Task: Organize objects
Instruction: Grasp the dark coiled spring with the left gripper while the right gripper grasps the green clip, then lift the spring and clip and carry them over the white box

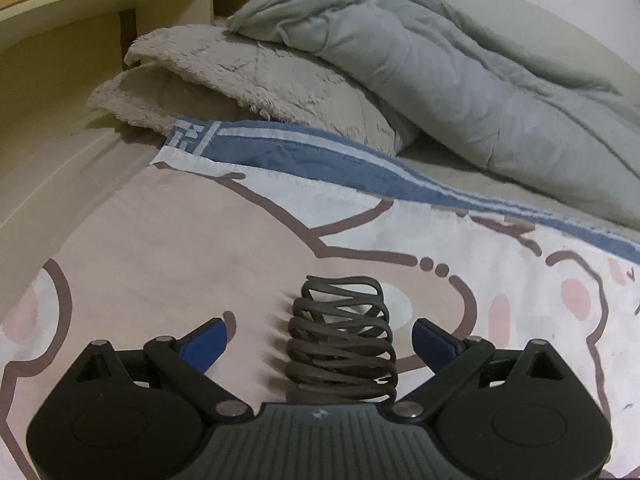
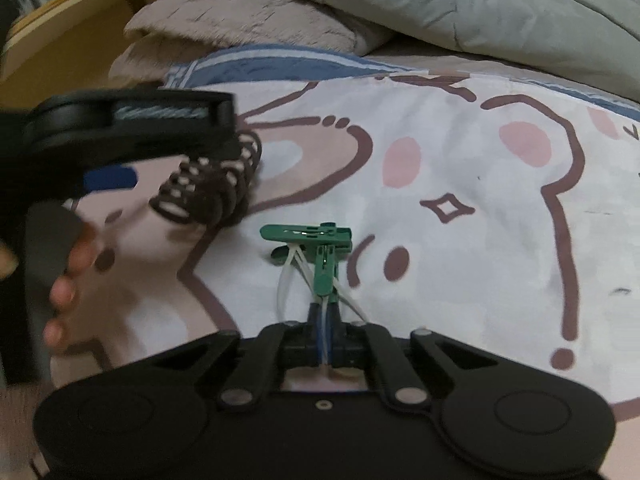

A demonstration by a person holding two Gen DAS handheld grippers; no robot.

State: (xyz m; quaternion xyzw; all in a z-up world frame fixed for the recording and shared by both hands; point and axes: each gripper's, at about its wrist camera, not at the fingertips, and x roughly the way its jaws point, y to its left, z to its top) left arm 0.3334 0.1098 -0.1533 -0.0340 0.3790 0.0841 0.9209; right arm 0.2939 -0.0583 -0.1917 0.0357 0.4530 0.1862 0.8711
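We read the task as early to midway: nothing looks sorted into a final spot yet, both items are at the pick-up stage on the bed.

The left gripper [image 1: 320,334] has its blue-padded jaws spread wide, one on each side of the dark brown coiled spiral hair tie [image 1: 343,340], which lies on the cartoon-bear printed bedsheet [image 1: 160,240]. No pad touches the coil as far as we can see; it sits between them, ungrasped. In the right wrist view the same left gripper [image 2: 120,176] is blurred above the coil [image 2: 212,184], with the person's left hand [image 2: 66,280] on the handle.

The right gripper [image 2: 326,312] has its jaws pressed together on the thin white cord or loop attached to the green plastic clothes peg [image 2: 320,248]; the peg itself sits just ahead of the fingertips, on or just above the sheet, we cannot tell which.

Containers: none in view. No box, tray or basket shows in either picture, so we cannot say where things are meant to go. The pale wooden headboard shelf [image 1: 60,60] at the far left has open niches, contents not readable. A fluffy beige blanket [image 1: 240,76] and a grey-green quilted duvet [image 1: 440,72] are piled at the far end of the bed.

Left to do, in our judgement: close on the hair tie, carry both items to wherever they belong.
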